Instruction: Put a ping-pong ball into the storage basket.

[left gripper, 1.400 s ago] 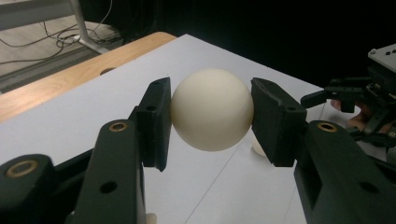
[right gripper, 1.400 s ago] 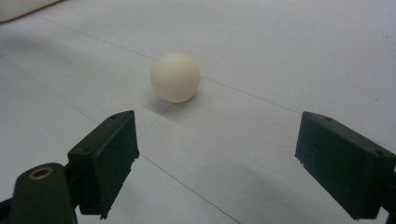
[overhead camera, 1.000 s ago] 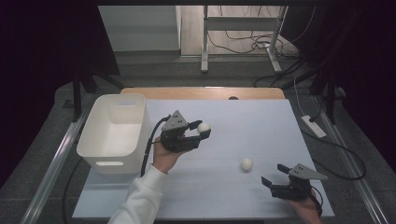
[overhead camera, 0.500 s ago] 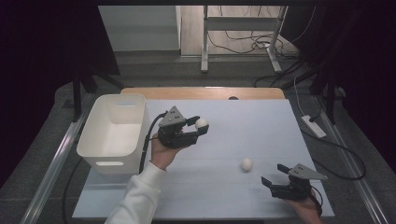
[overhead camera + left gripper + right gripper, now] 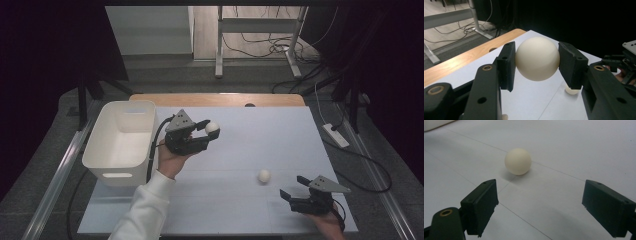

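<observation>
Held ball: smooth, light, hard, likely slippery; pinched across middle by left gripper, above mat just right of white bin. Second ball on mat, near-right. Right gripper gaping, empty, near it.

The white bin stands at the left of the high view, its tall walls closing off the table's left edge, and the left gripper with its ball hangs just right of the bin's rim — only a narrow gap lies between them. The middle and upper right of the sheet are bare, so a hand could pass there freely; the one thing in the way is the loose ball at lower centre. In the right gripper view that ball lies ahead of the right gripper — nothing between the wide-set jaws.
</observation>
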A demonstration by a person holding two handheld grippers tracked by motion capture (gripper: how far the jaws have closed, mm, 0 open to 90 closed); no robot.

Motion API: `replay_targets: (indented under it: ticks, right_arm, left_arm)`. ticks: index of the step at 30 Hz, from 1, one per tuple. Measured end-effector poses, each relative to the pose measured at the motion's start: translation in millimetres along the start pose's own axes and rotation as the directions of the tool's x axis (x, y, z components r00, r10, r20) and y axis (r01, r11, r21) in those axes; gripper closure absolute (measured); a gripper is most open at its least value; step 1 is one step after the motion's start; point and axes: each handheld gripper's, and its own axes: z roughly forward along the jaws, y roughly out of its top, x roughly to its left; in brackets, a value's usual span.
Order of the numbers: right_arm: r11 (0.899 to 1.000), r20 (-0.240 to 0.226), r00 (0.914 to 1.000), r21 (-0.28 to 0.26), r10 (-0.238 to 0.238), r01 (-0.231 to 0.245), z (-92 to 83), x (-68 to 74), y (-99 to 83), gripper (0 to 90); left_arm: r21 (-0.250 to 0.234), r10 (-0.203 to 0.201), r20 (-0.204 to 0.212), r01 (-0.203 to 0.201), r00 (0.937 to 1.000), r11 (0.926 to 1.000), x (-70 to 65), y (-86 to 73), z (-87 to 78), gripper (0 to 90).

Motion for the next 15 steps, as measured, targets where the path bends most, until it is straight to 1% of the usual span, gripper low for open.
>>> replay_targets:
  ticks: [5,15]
  right_arm:
    - [1.000,0.000,1.0000,0.000,-0.001,0.001,0.1,0.1,0.0,12.9]
    - [1.000,0.002,1.0000,-0.001,-0.001,0.001,0.0,0.1,0.1,12.9]
  left_arm:
    - [-0.006,-0.006,-0.016,0.005,0.9999,1.0000,3.6,1.2,-3.3,51.0]
    - [-0.015,-0.022,-0.031,0.021,0.9993,0.9997,10.7,2.3,-10.8,50.9]
